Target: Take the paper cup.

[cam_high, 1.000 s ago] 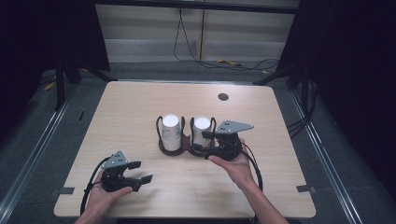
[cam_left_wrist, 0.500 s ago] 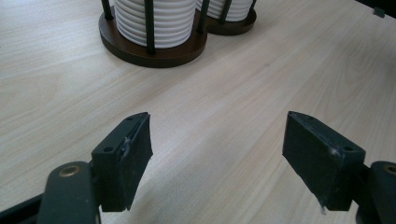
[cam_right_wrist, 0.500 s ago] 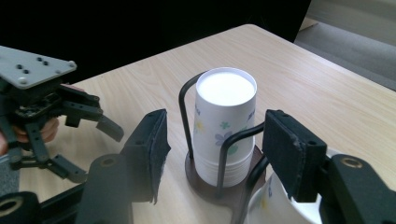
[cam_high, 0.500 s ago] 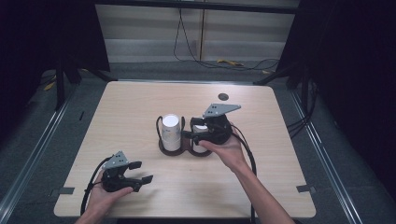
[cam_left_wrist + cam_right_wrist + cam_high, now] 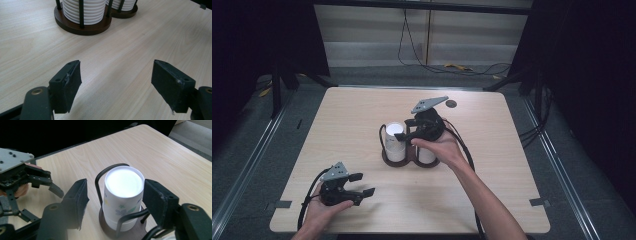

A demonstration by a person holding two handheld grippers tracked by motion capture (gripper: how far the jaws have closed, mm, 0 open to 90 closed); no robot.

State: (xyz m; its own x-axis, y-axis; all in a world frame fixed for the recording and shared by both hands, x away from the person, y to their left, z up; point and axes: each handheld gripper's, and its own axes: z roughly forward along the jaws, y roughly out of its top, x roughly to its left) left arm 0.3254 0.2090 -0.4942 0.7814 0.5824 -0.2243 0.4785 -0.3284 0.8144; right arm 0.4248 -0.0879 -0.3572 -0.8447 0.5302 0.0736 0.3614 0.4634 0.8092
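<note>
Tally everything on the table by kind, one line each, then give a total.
Stacks of white paper cups: 2
Dark two-ring cup holder: 1
Handheld grippers, left gripper and right gripper: 2
Small dark disc: 1
Total: 6

Pale wooden table (image 5: 522,170) with a dark two-ring cup holder (image 5: 408,159) near its middle.
</note>
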